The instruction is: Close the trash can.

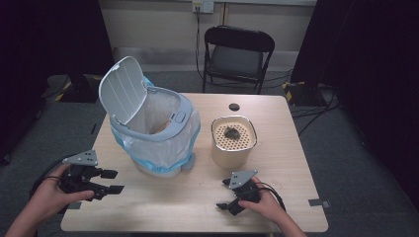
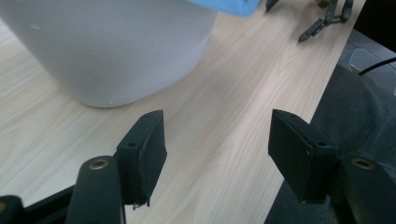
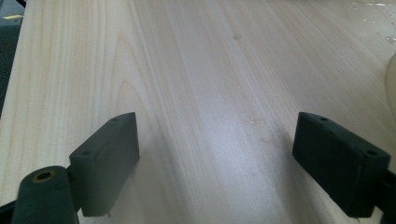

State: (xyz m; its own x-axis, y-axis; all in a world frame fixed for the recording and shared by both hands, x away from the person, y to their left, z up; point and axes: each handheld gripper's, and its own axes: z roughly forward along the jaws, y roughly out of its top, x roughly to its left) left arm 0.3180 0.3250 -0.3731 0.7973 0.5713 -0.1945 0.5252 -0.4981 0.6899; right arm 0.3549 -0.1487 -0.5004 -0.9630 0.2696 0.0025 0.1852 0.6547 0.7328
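Both jaws stand apart and empty: the left hand-held gripper point(image 1: 112, 181) half-wide, the right hand-held gripper point(image 1: 226, 194) wide. Beyond, mid-surface point(image 1: 197, 197), the lidded bin point(image 1: 153, 131) looks light, smooth plastic; its rim seems the likeliest hold.

White lidded bin point(image 1: 155, 131), lid up, plastic-lined, stands upright on table's left half.
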